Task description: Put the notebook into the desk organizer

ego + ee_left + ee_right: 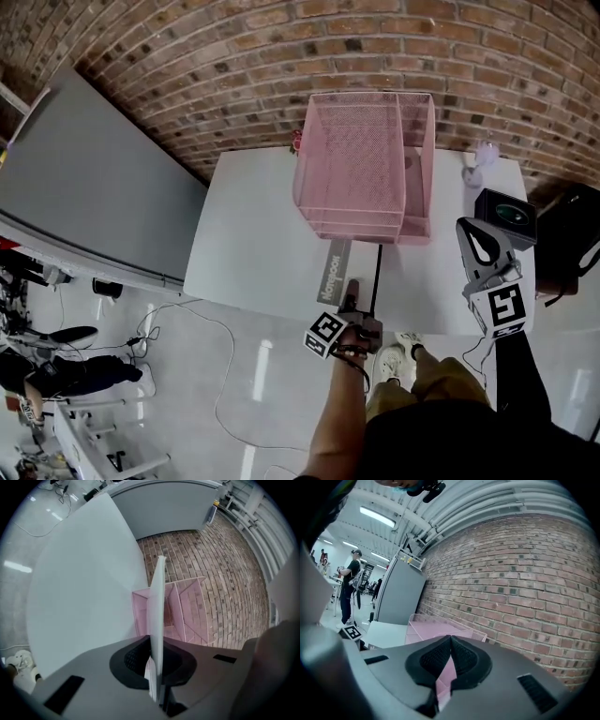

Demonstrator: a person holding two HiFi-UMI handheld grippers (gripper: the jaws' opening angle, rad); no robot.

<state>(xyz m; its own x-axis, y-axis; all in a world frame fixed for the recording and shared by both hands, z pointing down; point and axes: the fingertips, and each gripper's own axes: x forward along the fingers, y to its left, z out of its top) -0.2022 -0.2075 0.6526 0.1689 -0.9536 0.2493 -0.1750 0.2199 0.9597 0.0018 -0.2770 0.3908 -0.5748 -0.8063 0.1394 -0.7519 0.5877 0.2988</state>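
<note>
The notebook (334, 271) has a grey spine and stands on edge over the white table (244, 234). Its far end points at the front of the pink mesh desk organizer (361, 159). My left gripper (352, 298) is shut on the notebook's near end. In the left gripper view the notebook (157, 606) runs edge-on out of the left gripper (154, 667) toward the organizer (185, 611). My right gripper (485, 246) is raised at the table's right side, apart from both. In its own view the right gripper (450, 641) is shut on nothing, with the organizer (436, 627) beyond it.
A black box with a green lens (507, 213) and a small lilac object (479, 159) sit at the table's right. A brick wall (234, 56) rises behind the table, and a grey cabinet (84, 178) stands to the left. A cable (216, 375) lies on the floor. A person (349, 590) stands far off.
</note>
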